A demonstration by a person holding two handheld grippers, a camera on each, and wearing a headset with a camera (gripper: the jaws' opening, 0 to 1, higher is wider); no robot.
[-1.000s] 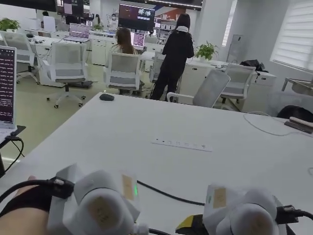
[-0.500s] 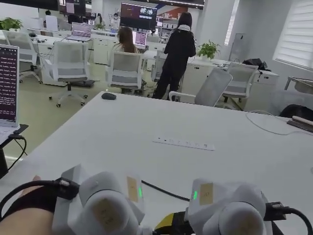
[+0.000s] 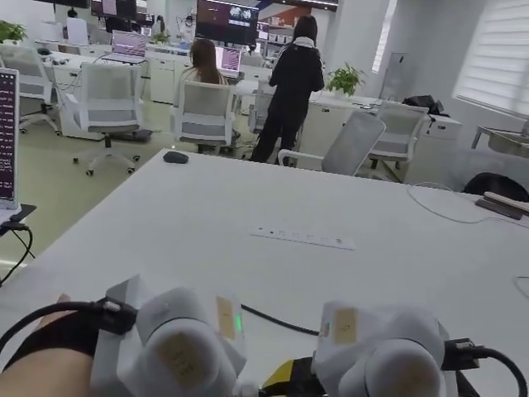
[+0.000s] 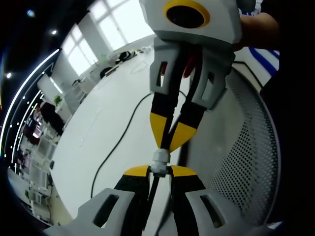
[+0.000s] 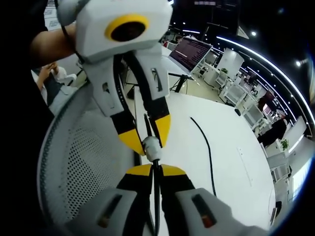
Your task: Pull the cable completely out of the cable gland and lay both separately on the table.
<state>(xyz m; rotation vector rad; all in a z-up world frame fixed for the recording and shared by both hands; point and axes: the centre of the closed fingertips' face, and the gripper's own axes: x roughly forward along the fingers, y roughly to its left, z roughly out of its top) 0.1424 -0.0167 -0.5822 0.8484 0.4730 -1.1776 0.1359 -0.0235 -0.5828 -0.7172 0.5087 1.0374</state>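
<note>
A white cable gland (image 4: 160,161) sits at the yellow tips of my left gripper (image 4: 166,171), which is shut on it. The black cable (image 5: 156,189) runs through the gland (image 5: 150,145) and between the jaws of my right gripper (image 5: 156,170), shut on it just short of the gland. The two grippers meet tip to tip: the right gripper (image 4: 171,132) comes down from the top of the left gripper view, the left gripper (image 5: 146,135) likewise in the right gripper view. The rest of the cable (image 3: 281,321) trails over the white table (image 3: 207,223).
A white mesh chair (image 4: 236,147) lies below the grippers, off the table's near edge. On the table are a flush socket strip (image 3: 303,239), a dark mouse (image 3: 175,157) and a thin wire (image 3: 446,217) at far right. Office chairs and two people stand beyond.
The right gripper has moved left, closer to the left gripper. The head camera has shifted slightly. Both holds look unchanged.
</note>
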